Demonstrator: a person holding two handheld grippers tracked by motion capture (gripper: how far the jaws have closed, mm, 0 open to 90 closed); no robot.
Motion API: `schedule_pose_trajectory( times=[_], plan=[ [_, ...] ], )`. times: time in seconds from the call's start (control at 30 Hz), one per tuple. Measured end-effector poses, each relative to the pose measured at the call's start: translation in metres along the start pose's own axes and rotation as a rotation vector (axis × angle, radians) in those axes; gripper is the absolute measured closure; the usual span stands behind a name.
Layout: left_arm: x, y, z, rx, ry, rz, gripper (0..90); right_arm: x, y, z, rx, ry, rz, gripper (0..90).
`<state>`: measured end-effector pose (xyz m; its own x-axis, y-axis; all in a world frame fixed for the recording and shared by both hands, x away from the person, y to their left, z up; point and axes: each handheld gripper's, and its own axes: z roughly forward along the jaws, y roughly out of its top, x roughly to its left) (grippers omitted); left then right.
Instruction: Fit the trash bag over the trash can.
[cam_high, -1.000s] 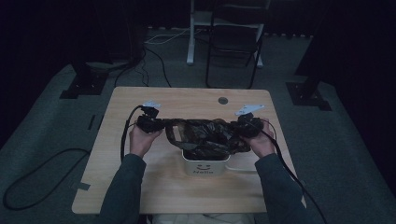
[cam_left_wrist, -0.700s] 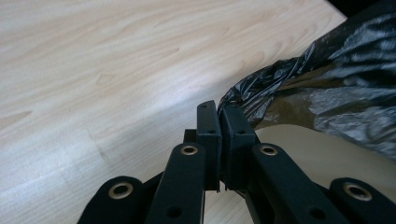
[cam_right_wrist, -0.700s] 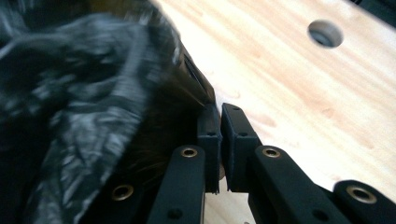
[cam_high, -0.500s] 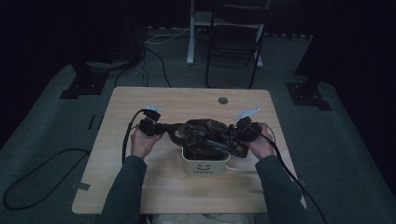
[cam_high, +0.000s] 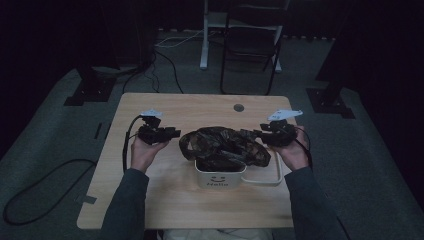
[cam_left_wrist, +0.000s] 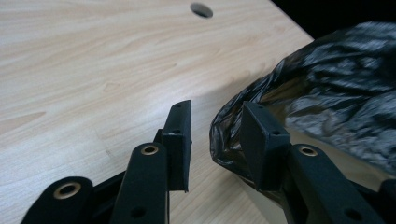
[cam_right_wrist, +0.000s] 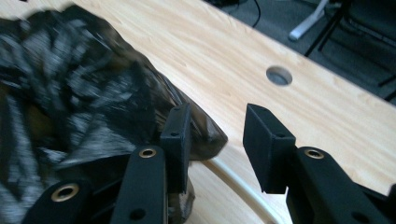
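A crumpled black plastic bag (cam_high: 222, 145) lies bunched over a small white bin (cam_high: 220, 178) with a smiley face on its front, at the middle of the wooden table (cam_high: 165, 200). My left gripper (cam_high: 171, 133) stands just left of the bag. Its jaws have just been opening, and the bag's edge (cam_left_wrist: 229, 135) lies loose by one jaw with no pad pressing it. My right gripper (cam_high: 258, 134) is at the bag's right end, its jaws also just opened. In the right gripper view the bag (cam_right_wrist: 70, 79) rests beside the left jaw, and the gap of the gripper (cam_right_wrist: 217, 135) holds nothing.
A thin white handle (cam_high: 272, 181) loops off the bin's right side. A round cable hole (cam_high: 238, 107) sits near the table's far edge. Beyond the table stand a dark chair (cam_high: 252, 45) and black stand bases, with cables across the floor.
Both grippers have opened and let go of the bag, then drawn apart from it. The bag, stretched wide before, has slumped into a heap over the bin.
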<state>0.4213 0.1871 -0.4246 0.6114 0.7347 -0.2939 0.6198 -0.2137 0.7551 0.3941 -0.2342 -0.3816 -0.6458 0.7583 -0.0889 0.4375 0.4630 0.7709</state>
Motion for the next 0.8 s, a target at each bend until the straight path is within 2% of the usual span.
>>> schedule_pose_trajectory(
  times=[0.23, 0.33, 0.53, 0.67, 0.8],
  plan=[
    [-0.019, 0.001, -0.015, -0.026, -0.040, 0.055, 61.7, 0.010, 0.011, -0.018, -0.059, -0.006, -0.037, 60.8],
    [-0.029, 0.001, -0.019, -0.020, -0.055, 0.081, 61.0, 0.016, 0.014, -0.025, -0.074, -0.005, -0.055, 60.5],
    [-0.051, -0.003, -0.024, -0.008, -0.111, 0.145, 59.1, 0.027, 0.017, -0.037, -0.101, 0.013, -0.093, 59.7],
    [-0.068, -0.005, -0.025, 0.006, -0.154, 0.187, 57.8, 0.035, 0.016, -0.037, -0.090, 0.025, -0.119, 59.7],
    [-0.085, -0.004, -0.025, 0.023, -0.186, 0.234, 56.0, 0.038, 0.011, -0.032, -0.076, 0.035, -0.122, 59.7]
  ],
)
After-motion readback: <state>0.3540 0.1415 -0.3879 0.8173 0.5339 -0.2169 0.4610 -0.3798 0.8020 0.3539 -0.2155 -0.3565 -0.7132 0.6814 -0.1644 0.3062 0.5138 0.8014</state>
